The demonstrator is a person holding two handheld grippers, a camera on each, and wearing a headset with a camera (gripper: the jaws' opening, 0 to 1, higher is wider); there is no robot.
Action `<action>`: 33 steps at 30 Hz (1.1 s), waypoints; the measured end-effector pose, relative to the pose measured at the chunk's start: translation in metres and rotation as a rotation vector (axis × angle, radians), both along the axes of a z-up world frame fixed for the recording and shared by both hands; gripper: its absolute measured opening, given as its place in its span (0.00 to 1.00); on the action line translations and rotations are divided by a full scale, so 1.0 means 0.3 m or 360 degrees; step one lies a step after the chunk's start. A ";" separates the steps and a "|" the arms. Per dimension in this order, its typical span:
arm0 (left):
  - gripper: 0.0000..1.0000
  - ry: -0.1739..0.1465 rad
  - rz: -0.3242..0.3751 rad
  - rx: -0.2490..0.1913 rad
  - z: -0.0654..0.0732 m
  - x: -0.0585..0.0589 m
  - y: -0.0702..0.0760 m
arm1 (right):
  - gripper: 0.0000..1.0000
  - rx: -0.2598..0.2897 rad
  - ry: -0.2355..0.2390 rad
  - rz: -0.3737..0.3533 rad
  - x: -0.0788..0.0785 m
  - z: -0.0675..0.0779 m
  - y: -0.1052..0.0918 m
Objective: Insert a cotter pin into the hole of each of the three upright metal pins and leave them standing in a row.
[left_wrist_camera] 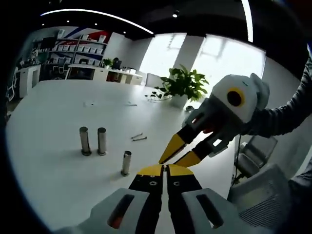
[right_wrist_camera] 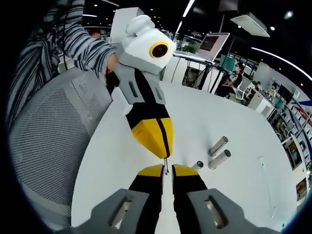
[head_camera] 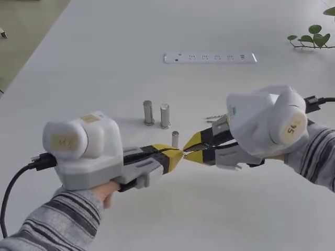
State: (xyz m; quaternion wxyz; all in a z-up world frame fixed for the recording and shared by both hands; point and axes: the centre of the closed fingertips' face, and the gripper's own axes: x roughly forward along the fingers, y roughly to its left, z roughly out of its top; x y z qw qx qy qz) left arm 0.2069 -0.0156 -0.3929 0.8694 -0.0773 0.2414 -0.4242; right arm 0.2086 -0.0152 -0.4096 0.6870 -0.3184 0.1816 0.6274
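Metal pins [head_camera: 165, 115], three in all, stand upright on the white table [head_camera: 104, 52]: two side by side and nearly touching, and the third pin [head_camera: 175, 138] apart from them, nearer and a little to the right, so they form no straight row. None visibly carries a cotter pin.

Just near of that third pin the two grippers meet tip to tip above the table. The left gripper [left_wrist_camera: 165, 168] comes in from the left, its jaws pressed together on a small cotter pin [right_wrist_camera: 166, 165]. The right gripper [right_wrist_camera: 168, 169] comes in from the right, jaws a little apart, with the pin's end in the gap; whether they touch it I cannot tell.

A power strip [head_camera: 209, 57] lies at the far side and a leafy sprig [head_camera: 313, 37] at the far right. Loose cotter pins [head_camera: 213, 118] lie right of the pair.
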 end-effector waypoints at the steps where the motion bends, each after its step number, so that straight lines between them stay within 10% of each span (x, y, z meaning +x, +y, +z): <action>1: 0.00 -0.0012 -0.0006 0.0012 -0.003 -0.001 0.001 | 0.03 0.0008 0.0014 -0.0010 0.000 0.000 -0.002; 11: 0.00 -0.0279 -0.0215 0.0144 0.012 -0.041 -0.004 | 0.05 0.0128 0.0248 -0.0122 -0.008 -0.005 -0.031; 33: 0.00 -0.0303 -0.0349 0.0083 0.029 -0.090 -0.017 | 0.00 0.0170 0.0391 -0.0061 -0.102 -0.010 -0.007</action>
